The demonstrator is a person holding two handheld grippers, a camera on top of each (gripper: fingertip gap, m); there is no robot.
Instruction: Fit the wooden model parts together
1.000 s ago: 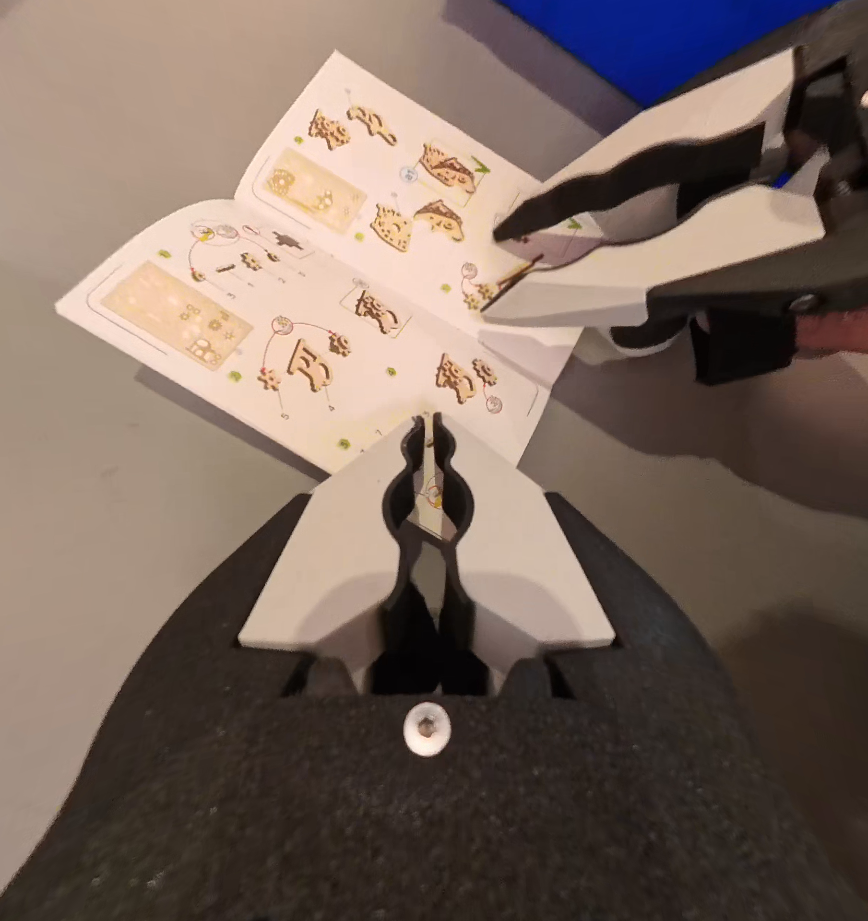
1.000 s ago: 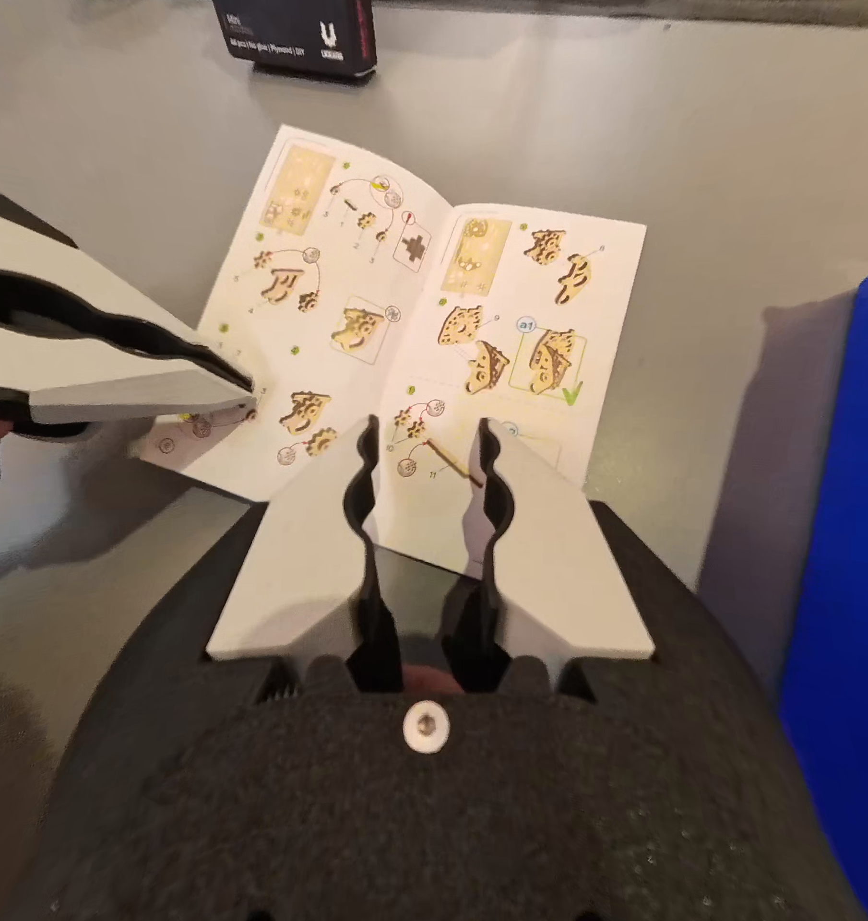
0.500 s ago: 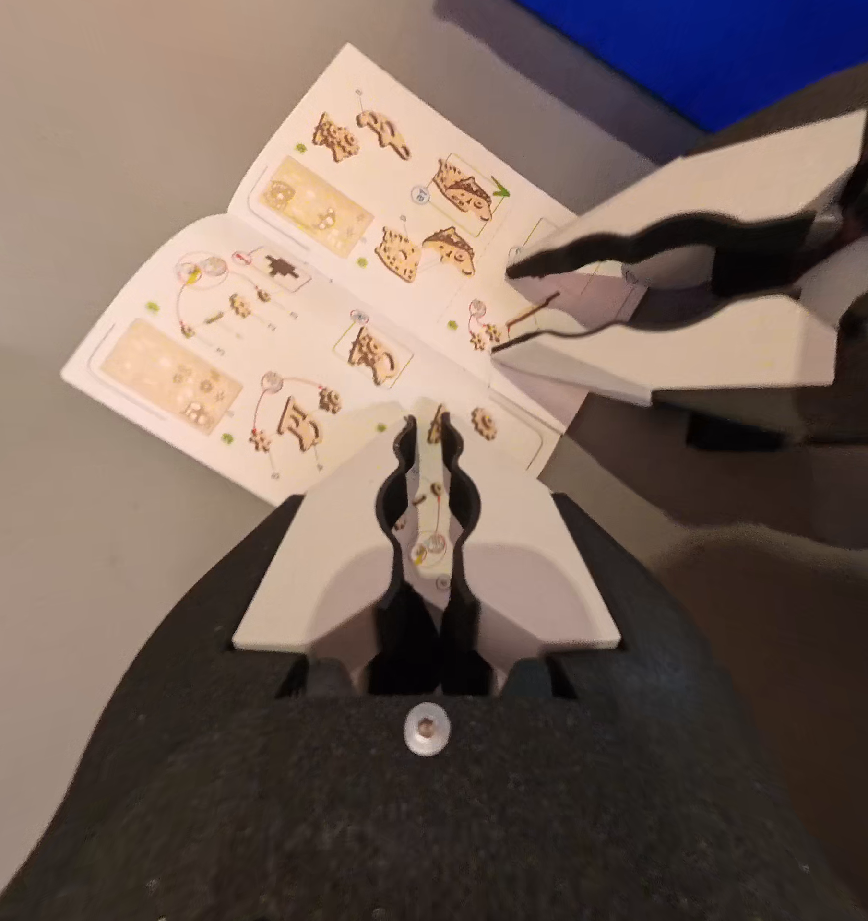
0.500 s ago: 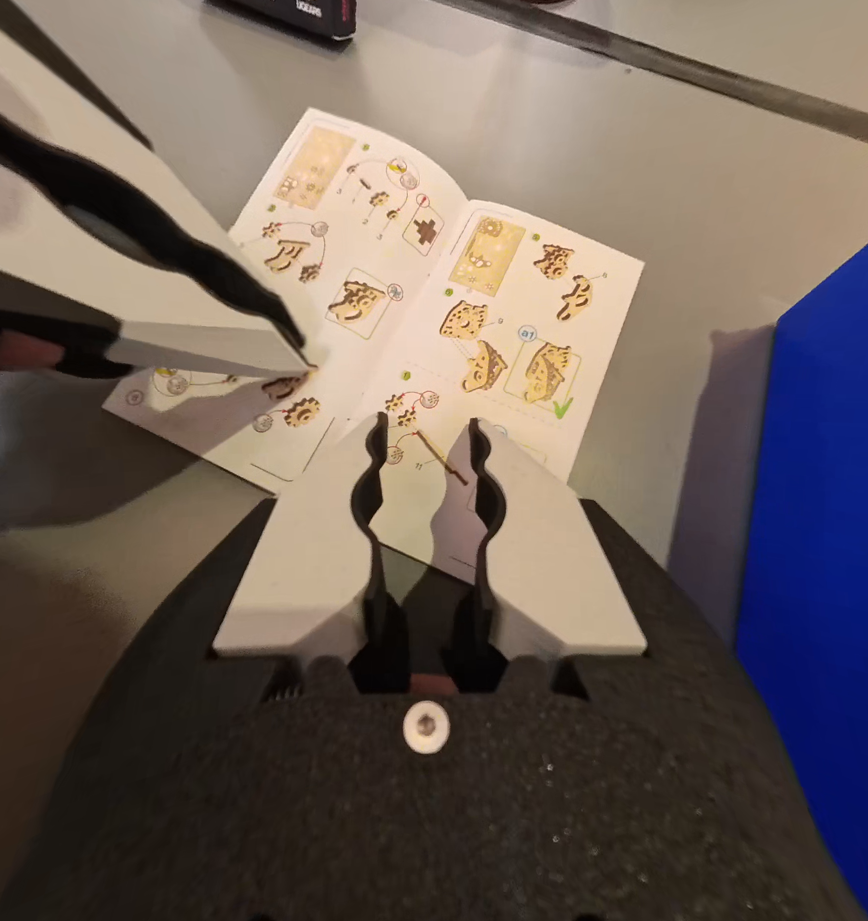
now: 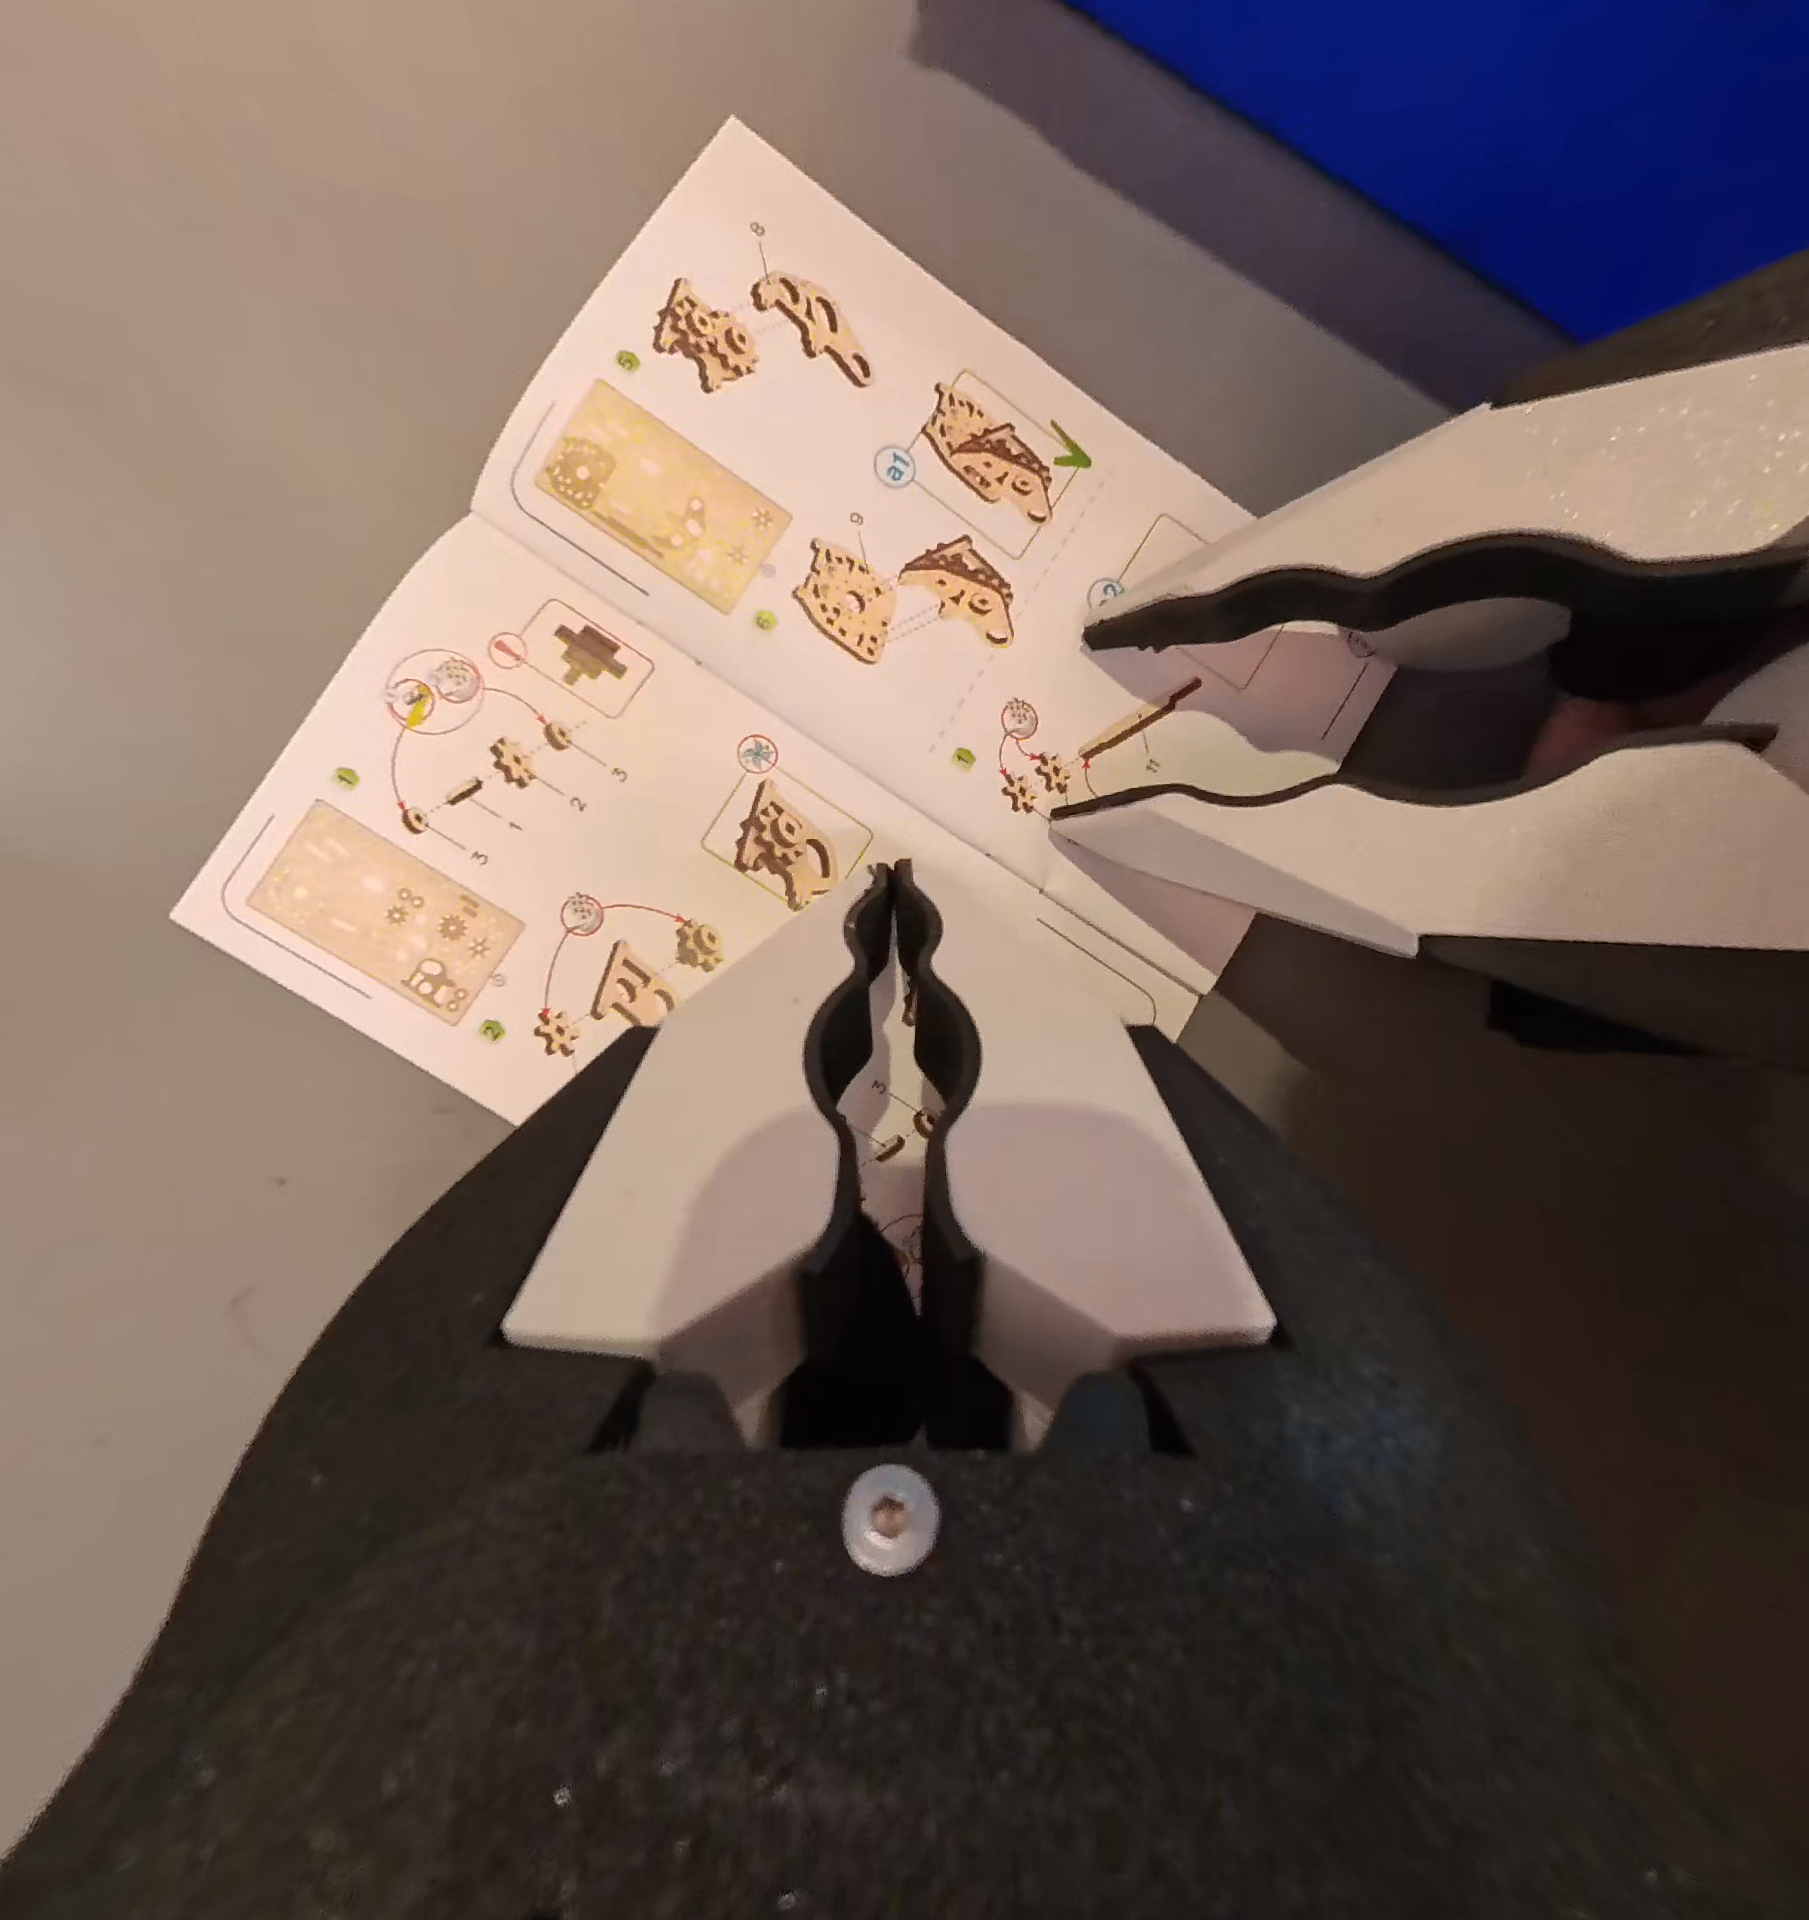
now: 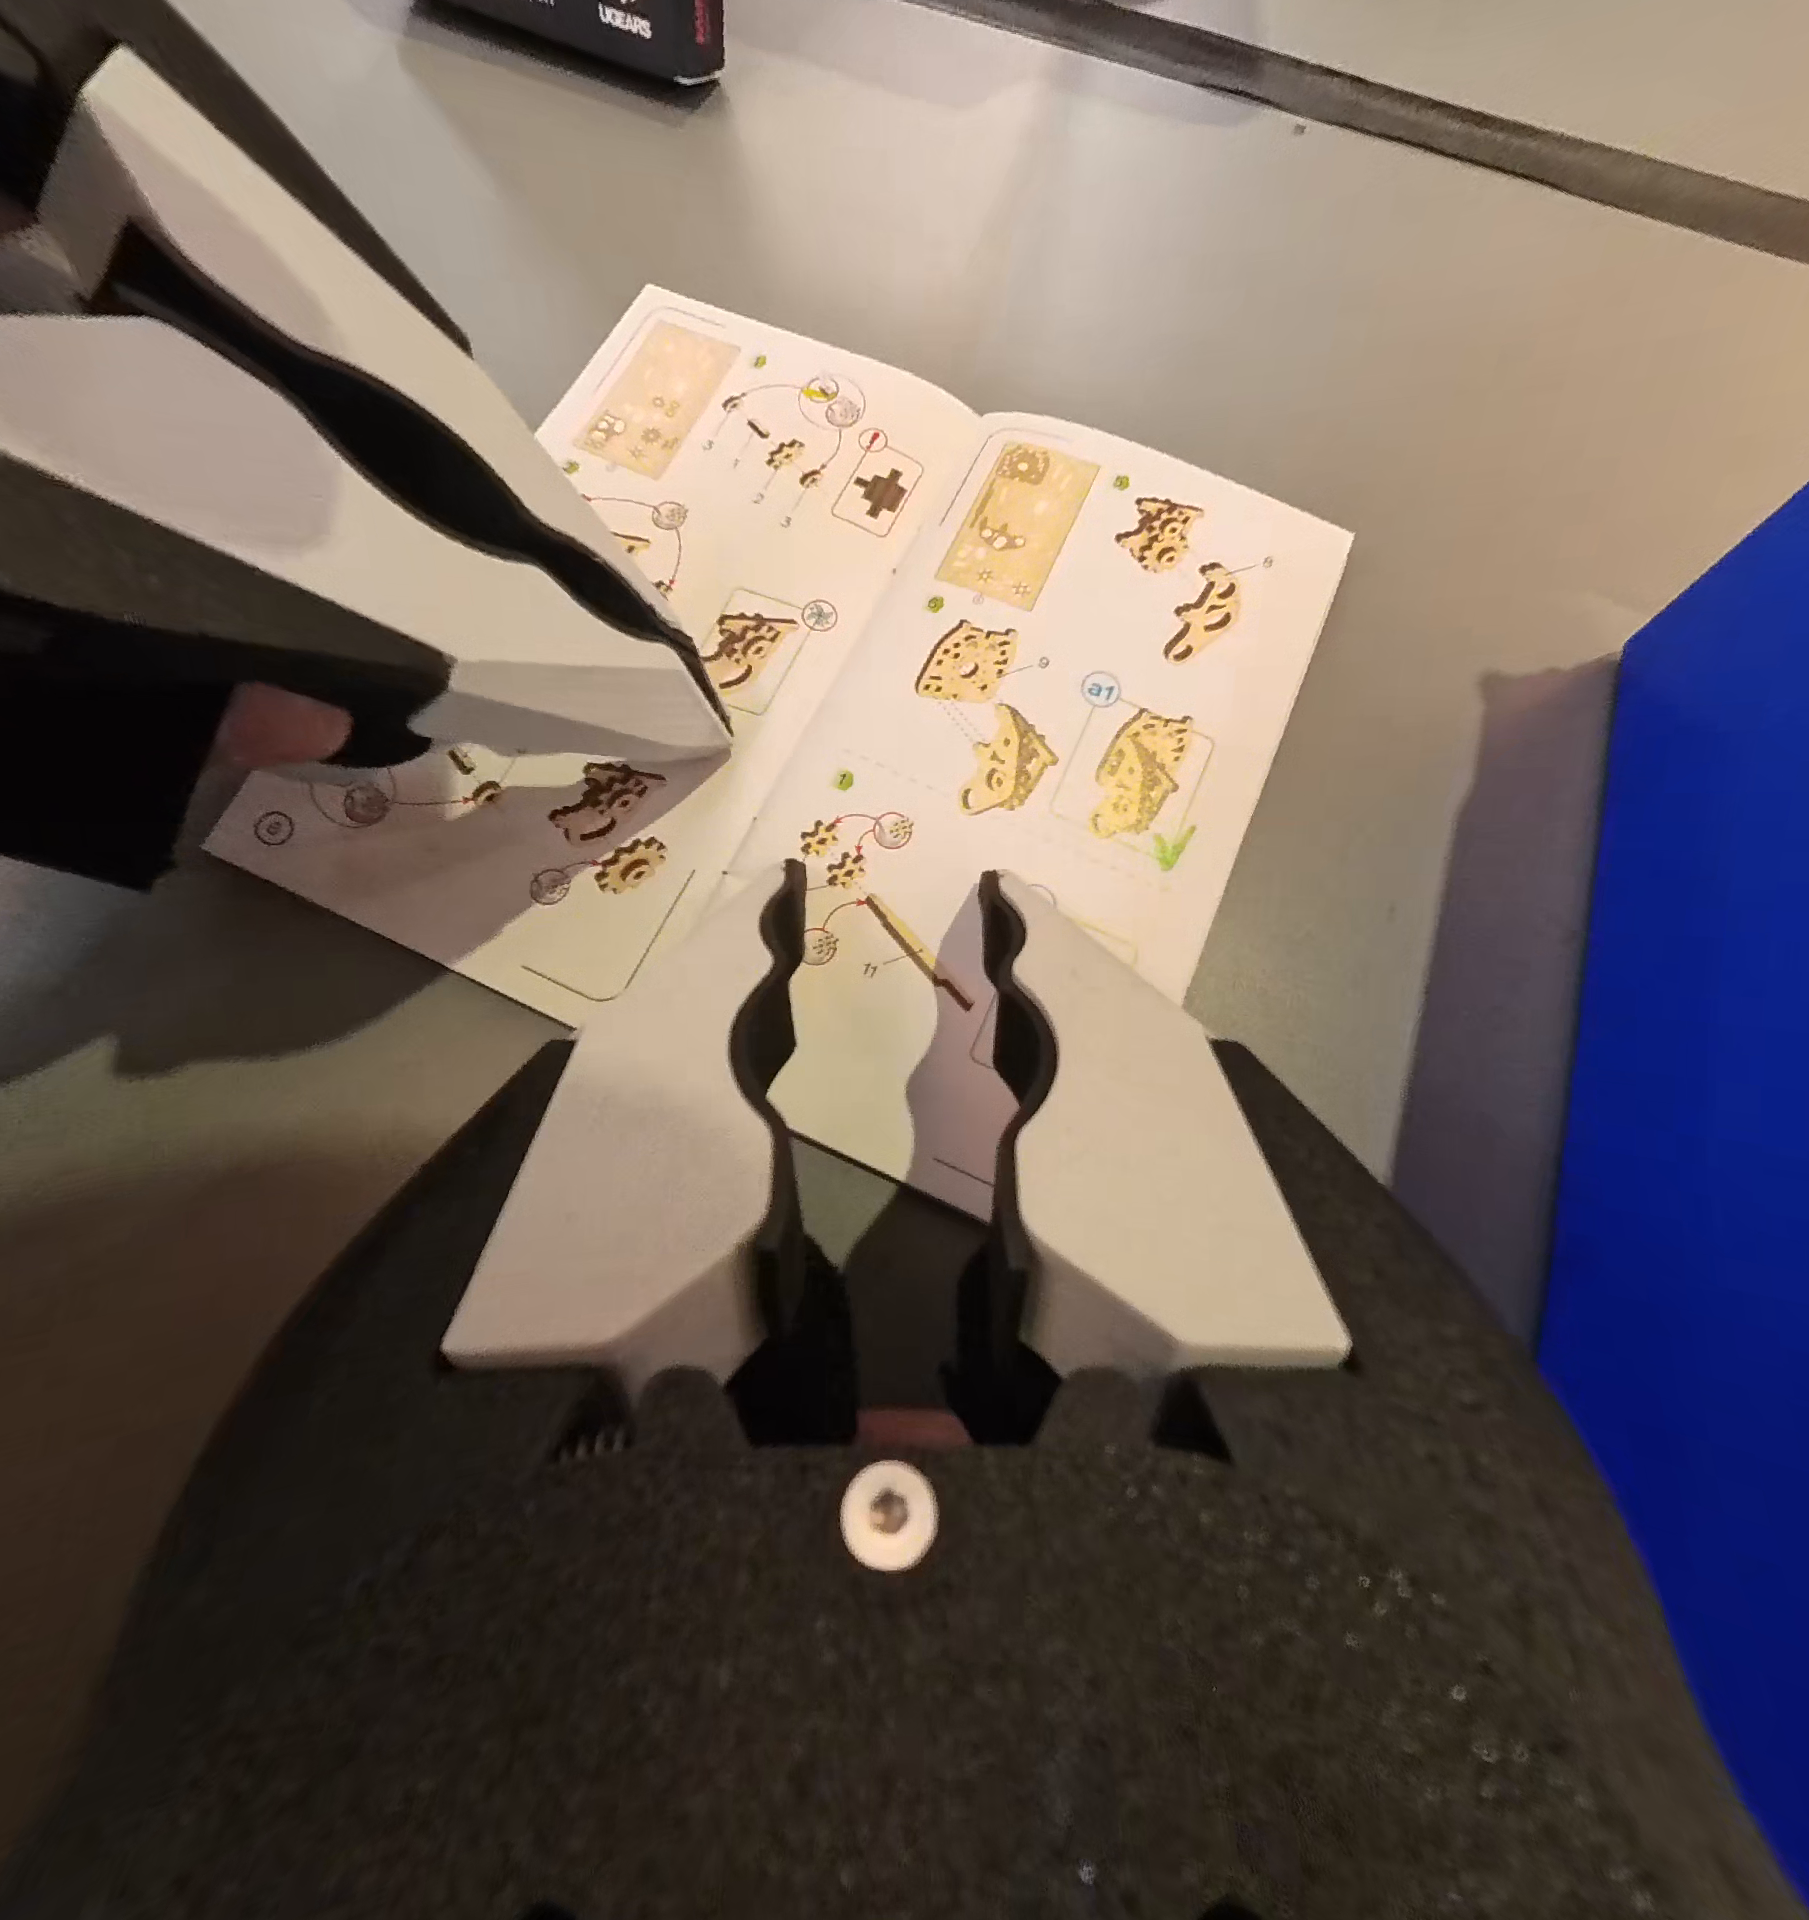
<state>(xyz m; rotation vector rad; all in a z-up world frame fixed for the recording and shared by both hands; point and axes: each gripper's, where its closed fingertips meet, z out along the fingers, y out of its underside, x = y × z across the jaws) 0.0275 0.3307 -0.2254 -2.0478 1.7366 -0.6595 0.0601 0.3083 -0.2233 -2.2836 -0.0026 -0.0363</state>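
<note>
An open instruction booklet with pictures of wooden parts lies flat on the grey table; it also shows in the right wrist view. No loose wooden parts are in view. My left gripper is shut, tips touching, with nothing seen between them, just above the near page. It also shows in the right wrist view, casting a shadow on that page. My right gripper is open and empty, hovering over the other page's near corner; it also shows in the left wrist view.
A black box lies at the far side of the table. A blue upright panel stands right of the booklet and shows in the left wrist view. A dark strip runs across the table behind the booklet. The left gripper's tips are roughly 5 cm from the right gripper's.
My left gripper has moved forward from the booklet's near edge to over its page, still shut. My right gripper has stayed open over the other page.
</note>
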